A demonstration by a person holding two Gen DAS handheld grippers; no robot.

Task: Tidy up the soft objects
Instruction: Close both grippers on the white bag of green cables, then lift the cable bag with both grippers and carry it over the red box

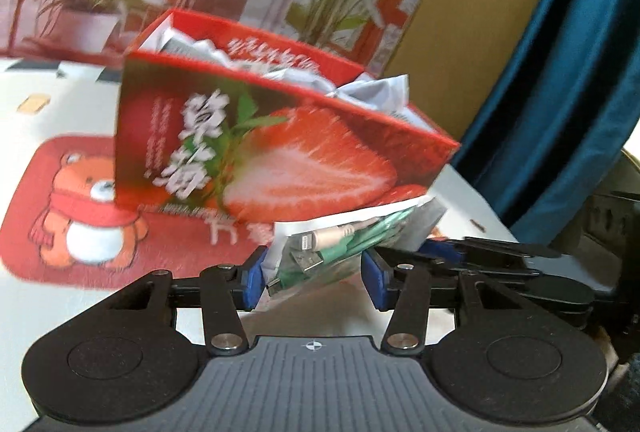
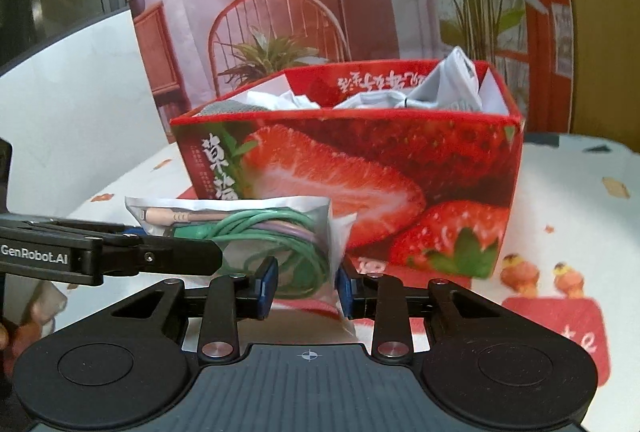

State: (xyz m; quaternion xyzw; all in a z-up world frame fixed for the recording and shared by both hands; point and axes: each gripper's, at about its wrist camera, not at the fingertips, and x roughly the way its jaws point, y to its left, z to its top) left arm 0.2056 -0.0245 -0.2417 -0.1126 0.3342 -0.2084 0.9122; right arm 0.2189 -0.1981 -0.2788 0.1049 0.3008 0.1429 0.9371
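Midway through tidying: clear plastic pouch of coiled green cable [image 2: 276, 232] clamped between left gripper [image 1: 314, 278] and right gripper [image 2: 306, 286] at lower centre, short of half-filled red strawberry-print cardboard box [image 2: 400, 168] on worktop [image 2: 568, 192].

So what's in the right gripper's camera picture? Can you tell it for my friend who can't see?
The right gripper holds a clear bag of coiled green cables, and the left gripper, reaching in from the left, holds it too. Behind stands an open red strawberry box stuffed with white packets, on a white table.
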